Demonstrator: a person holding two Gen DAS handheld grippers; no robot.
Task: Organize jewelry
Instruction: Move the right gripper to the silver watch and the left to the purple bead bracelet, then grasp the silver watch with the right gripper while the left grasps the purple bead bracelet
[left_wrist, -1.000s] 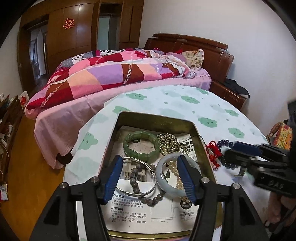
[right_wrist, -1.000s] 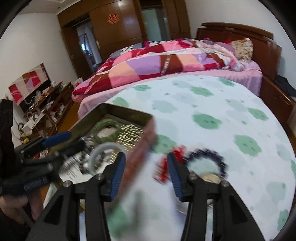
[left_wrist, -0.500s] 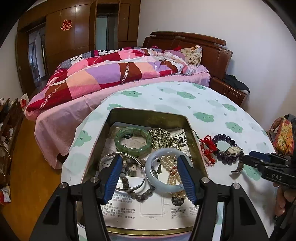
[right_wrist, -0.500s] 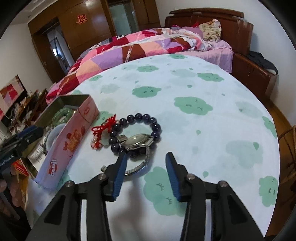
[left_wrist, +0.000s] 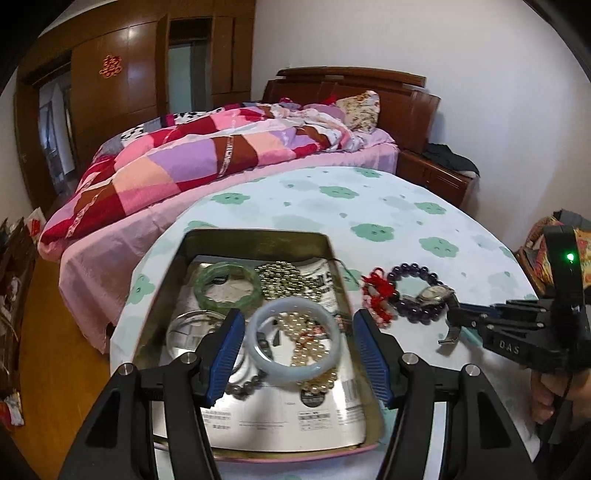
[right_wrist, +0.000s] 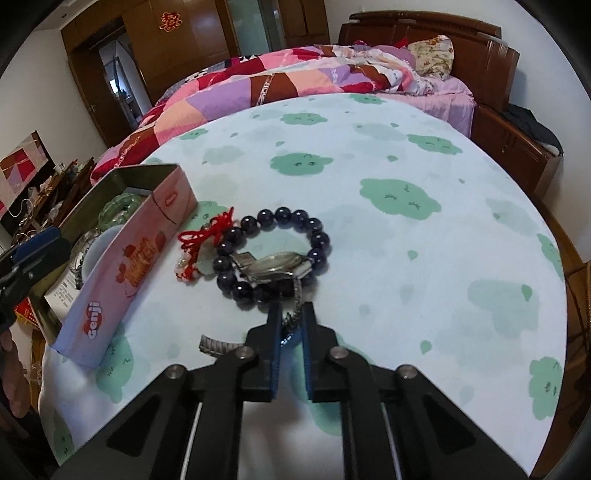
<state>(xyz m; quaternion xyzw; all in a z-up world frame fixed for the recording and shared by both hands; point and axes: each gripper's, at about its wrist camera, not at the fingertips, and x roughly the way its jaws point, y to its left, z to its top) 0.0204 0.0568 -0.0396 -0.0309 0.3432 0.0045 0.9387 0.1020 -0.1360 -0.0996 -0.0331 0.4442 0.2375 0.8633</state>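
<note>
Right wrist view shows the right gripper (right_wrist: 291, 325) pinched on the metal band of a wristwatch (right_wrist: 275, 264) — the blue pads press the band from both sides, with one loose end of the band lying on the cloth to the left. The watch case rests across a dark purple bead bracelet (right_wrist: 280, 218), and a red-cord charm (right_wrist: 201, 236) lies just beside the beads on their left, near a pink tin box (right_wrist: 125, 266). All of it sits on a round table (right_wrist: 406, 229) covered in a cloud-print cloth. Left wrist view has the left gripper (left_wrist: 299, 354) hanging over the open tin with its jaws wide and nothing between them — below lie a pale jade bangle (left_wrist: 295, 339), a green bangle (left_wrist: 227, 284), gold beads (left_wrist: 284, 280) and a silver bangle (left_wrist: 192, 332).
</note>
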